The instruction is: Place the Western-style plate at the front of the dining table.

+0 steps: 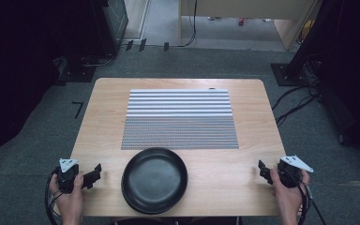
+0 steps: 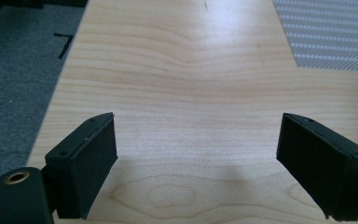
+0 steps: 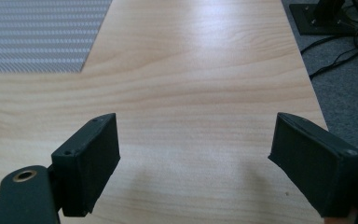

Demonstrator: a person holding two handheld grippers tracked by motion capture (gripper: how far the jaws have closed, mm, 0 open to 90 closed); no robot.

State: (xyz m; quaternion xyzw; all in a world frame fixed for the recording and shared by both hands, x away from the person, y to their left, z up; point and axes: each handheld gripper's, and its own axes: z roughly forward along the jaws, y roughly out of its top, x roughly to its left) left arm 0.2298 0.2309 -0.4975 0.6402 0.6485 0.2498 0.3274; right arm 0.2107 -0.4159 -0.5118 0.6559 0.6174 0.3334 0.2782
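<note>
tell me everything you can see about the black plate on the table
The black plate is round and shallow, with a raised rim and a wide flat well. Its surface looks matte to slightly glossy, perhaps ceramic or plastic, though that cannot be told for sure. It is empty and sits upright, flat on the wooden table, near the person's edge and roughly centred. Its far rim just overlaps or meets the near edge of the striped grey placemat. It lies between the left gripper and right gripper; neither touches it.
</note>
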